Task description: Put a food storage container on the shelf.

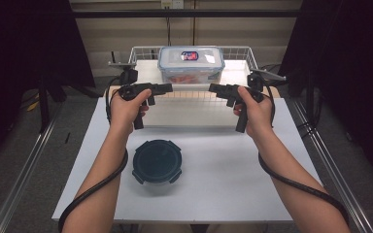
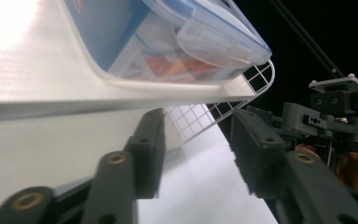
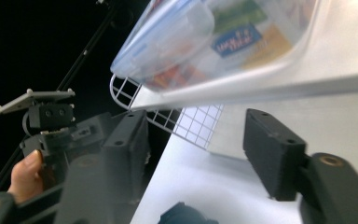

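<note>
White table [image 1: 223,184] amid dark curtains [image 1: 24,43]

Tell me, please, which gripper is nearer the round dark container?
Left. The left gripper is beyond the round dark container, roughly in line; the right gripper is farther across.

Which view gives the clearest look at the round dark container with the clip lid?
The high view: the round dark container with the clip lid sits whole and unobstructed on the white table. The right gripper view catches a dark sliver of it at the bottom edge.
</note>
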A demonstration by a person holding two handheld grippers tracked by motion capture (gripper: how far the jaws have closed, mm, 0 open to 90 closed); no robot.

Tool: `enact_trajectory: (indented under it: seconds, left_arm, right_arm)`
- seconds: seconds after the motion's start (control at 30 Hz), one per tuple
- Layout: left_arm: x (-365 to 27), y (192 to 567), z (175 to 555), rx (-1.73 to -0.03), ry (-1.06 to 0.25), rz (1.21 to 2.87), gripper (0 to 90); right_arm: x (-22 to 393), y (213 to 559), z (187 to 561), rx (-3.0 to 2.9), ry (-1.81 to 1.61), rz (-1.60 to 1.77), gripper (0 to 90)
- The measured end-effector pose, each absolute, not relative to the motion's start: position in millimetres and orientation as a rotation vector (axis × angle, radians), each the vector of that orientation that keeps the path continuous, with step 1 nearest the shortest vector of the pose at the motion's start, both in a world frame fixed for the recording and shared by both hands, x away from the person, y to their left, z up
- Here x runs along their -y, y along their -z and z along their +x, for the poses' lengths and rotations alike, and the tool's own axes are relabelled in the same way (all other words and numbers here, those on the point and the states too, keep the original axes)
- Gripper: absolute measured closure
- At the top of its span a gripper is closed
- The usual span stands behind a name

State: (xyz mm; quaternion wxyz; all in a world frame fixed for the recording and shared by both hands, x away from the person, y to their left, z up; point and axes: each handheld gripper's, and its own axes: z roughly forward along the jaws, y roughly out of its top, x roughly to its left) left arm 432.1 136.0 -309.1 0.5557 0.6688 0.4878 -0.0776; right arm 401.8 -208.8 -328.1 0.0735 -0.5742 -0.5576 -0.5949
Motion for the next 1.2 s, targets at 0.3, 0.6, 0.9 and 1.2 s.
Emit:
enact_trajectory:
  seconds: [0.3,0.6,0.9,1.2]
  left_arm:
    - [-134,321,420,-1.139,0.201,1.600,37.8]
    - [-133,336,408,-1.157,0.193,1.612,24.6]
    - [-135,348,399,-1.190,0.156,1.617,19.6]
    - [-146,370,391,-1.217,0.144,1.642,17.6]
  right_arm:
    - [216,345,387,1.666,1.764,-1.717,29.7]
    - [220,350,374,1.684,1.768,-1.714,27.1]
    - [224,361,365,1.697,1.743,-1.725,25.5]
    - [218,367,361,1.716,1.717,-1.720,23.7]
